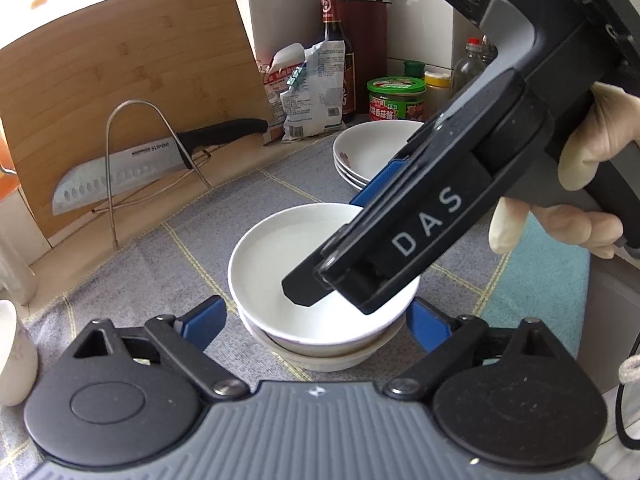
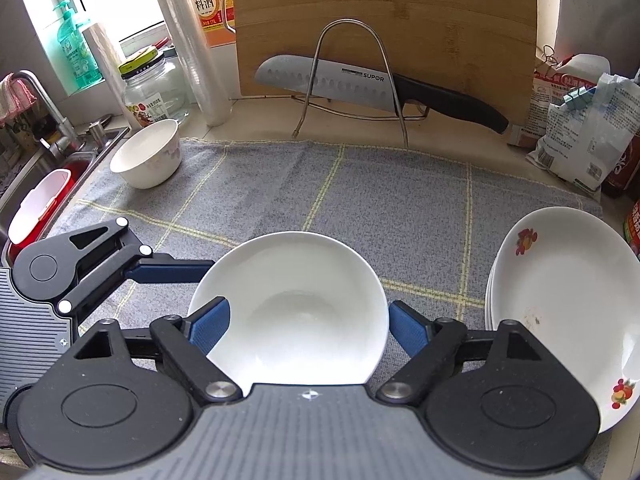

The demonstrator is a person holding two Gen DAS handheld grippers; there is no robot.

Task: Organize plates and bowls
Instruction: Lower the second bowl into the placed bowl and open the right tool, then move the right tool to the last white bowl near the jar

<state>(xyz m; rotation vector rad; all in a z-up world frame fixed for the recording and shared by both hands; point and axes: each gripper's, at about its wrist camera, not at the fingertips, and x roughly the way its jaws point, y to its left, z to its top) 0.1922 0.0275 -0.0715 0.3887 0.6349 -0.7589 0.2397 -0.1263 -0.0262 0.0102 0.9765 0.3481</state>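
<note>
Bowl (image 1: 288, 264) nested on second bowl (image 1: 320, 360), mid mat (image 2: 400, 208). Left gripper (image 1: 316, 320) jaws wide, straddling stack, gripping nothing. Right gripper (image 2: 308, 324) jaws open around rim, possibly just releasing. Withdraw straight up; avoid tipping. Plates (image 2: 560, 288) beyond.

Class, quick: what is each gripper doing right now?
Left gripper: open, fingers either side of the stacked bowls, not clamped.
Right gripper: open around the top bowl.
</note>
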